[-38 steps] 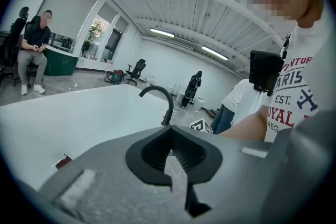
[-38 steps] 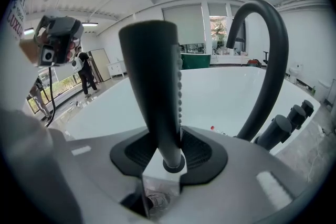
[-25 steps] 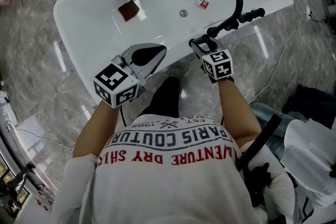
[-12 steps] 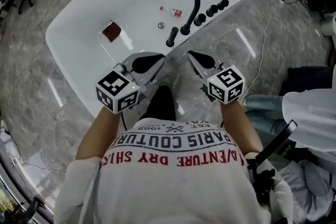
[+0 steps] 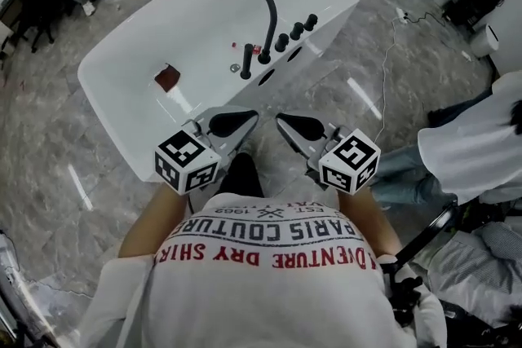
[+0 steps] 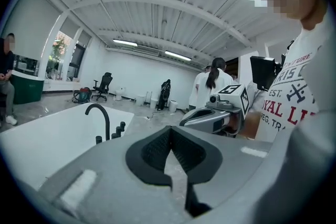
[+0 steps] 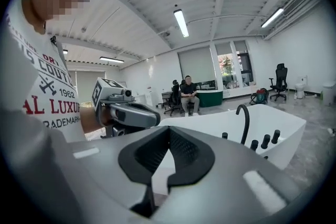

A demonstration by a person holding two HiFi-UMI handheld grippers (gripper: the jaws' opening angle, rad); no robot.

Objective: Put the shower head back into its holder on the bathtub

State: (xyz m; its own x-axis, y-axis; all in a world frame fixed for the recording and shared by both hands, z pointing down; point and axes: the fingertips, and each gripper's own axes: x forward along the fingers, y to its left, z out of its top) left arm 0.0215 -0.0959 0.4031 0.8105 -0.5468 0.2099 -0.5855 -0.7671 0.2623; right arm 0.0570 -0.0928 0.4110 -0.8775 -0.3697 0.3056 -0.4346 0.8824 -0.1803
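Fingers [image 6: 152,152] of left gripper [image 5: 251,118] and right gripper [image 5: 281,120] closed, empty, over grey marble floor [image 5: 49,167] near white bathtub [image 5: 188,20].

The bathtub [image 5: 106,98] is finished in glossy white; the floor [image 5: 49,175] is laid in polished grey veined stone; the faucet [image 5: 268,20] is coated matt black; the left gripper [image 6: 169,131] is shelled in matt grey plastic with ribbed black pads [image 6: 152,152]

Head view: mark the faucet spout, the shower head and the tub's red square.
faucet spout [image 5: 271,20]: head view, its upright stem.
shower head [image 5: 247,61]: head view, its black body.
red square [image 5: 167,77]: head view, its middle.
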